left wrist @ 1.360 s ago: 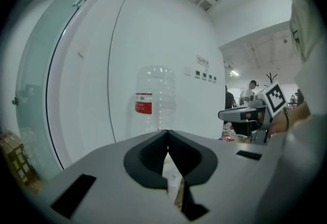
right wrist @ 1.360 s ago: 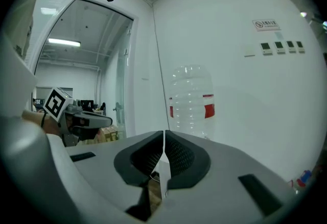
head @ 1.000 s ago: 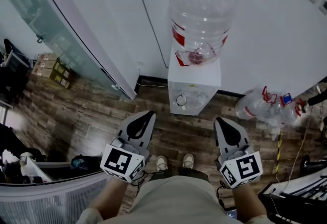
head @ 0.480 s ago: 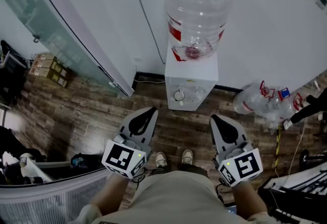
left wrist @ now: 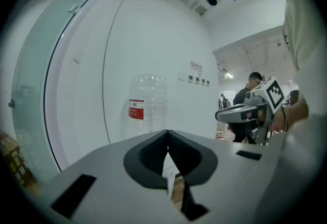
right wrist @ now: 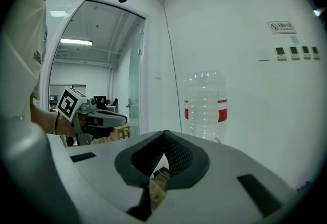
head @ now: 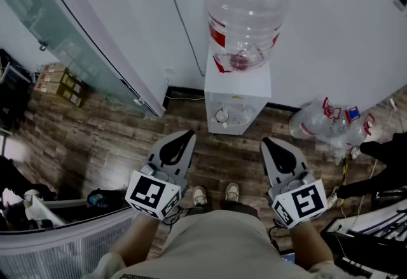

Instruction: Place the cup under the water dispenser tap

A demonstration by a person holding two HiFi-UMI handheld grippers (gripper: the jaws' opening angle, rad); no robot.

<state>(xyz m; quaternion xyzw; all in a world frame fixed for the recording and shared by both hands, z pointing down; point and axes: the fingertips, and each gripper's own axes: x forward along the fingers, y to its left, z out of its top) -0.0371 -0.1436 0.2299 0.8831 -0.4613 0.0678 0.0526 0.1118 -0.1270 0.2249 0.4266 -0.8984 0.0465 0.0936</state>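
Left gripper (head: 185, 137) and right gripper (head: 266, 143), both closed on nothing, face the water dispenser (head: 236, 98) standing on wood floor (head: 95, 138) against the white wall (head: 324, 36).

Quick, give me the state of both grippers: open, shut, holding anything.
Left gripper: shut, jaws together at the tips, holding nothing.
Right gripper: shut, jaws together at the tips, holding nothing.
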